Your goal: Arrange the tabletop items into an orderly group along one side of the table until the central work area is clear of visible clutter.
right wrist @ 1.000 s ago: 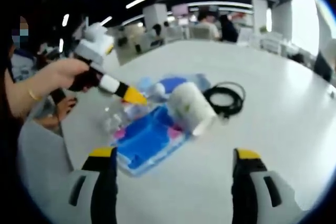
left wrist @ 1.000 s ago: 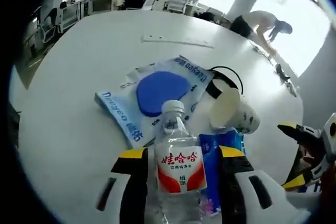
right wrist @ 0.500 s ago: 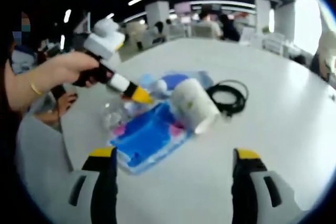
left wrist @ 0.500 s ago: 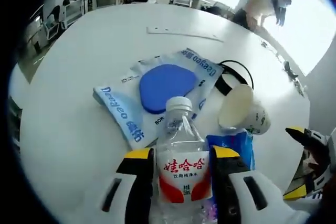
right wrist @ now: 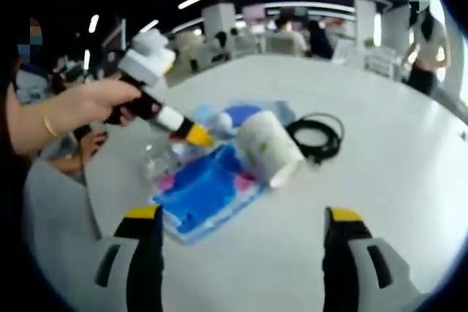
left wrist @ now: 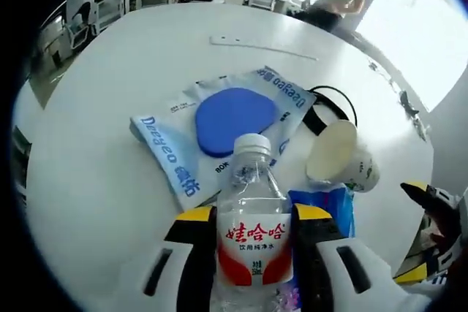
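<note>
Gripping a clear water bottle (left wrist: 252, 235), the left gripper (left wrist: 251, 221) has its yellow-tipped jaws clenched on either side of the red-and-white label; the white cap points to 12 o'clock in the left gripper view. Bottle stands at the near edge of the round white surface (left wrist: 102, 107).

Beyond the bottle, toward 11 o'clock, a light-blue printed bag (left wrist: 172, 147) lies flat, with a dark blue oval pad (left wrist: 234, 111) showing on top of it. At 2 o'clock from the bottle a paper cup (left wrist: 340, 158) lies on its side, open mouth facing the camera. Behind the cup, a coil of black cable (left wrist: 329, 100). A blue packet (left wrist: 325, 206) sits just beside the bottle at 3 o'clock, touching the cup's base side.

Right gripper (right wrist: 243, 224): jaws released and wide apart, nothing between them, held above bare surface. In the right gripper view the same cluster sits around centre: cup on its side, blue packet at 7 o'clock of it, cable at 3 o'clock. A hand (right wrist: 99, 104) at 9 o'clock holds the left gripper, its yellow tip over the bottle.

People and desks in the background, blurred.
</note>
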The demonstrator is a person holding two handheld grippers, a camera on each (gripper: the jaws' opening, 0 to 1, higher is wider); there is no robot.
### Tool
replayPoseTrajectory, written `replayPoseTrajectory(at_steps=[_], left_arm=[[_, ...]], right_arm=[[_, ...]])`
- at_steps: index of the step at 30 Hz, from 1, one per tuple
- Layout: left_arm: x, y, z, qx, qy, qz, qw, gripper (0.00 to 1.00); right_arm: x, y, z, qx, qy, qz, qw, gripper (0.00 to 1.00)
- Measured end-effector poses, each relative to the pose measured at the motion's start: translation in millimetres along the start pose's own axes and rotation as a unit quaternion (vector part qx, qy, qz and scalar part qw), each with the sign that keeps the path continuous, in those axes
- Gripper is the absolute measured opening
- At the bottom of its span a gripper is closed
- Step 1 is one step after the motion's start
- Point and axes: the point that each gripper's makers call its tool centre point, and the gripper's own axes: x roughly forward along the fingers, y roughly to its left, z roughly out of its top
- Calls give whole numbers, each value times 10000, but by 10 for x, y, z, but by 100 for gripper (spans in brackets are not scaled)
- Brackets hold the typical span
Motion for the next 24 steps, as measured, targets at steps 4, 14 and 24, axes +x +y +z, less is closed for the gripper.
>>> replayPoseTrajectory(at_steps=[4, 14, 24], left_arm=[[-28, 9, -18, -5, -41, -18, 10000, 38], [-177, 35, 5, 30, -327, 12, 9995, 37], [-403, 69, 111, -17, -801, 48, 9968, 37]], right_arm=[[-10, -8, 18, 6, -31, -19, 10000, 88], [-53, -12, 94, -38, -161, -47, 9999, 88], [-63, 28, 202, -158, -279, -25, 9995, 88]])
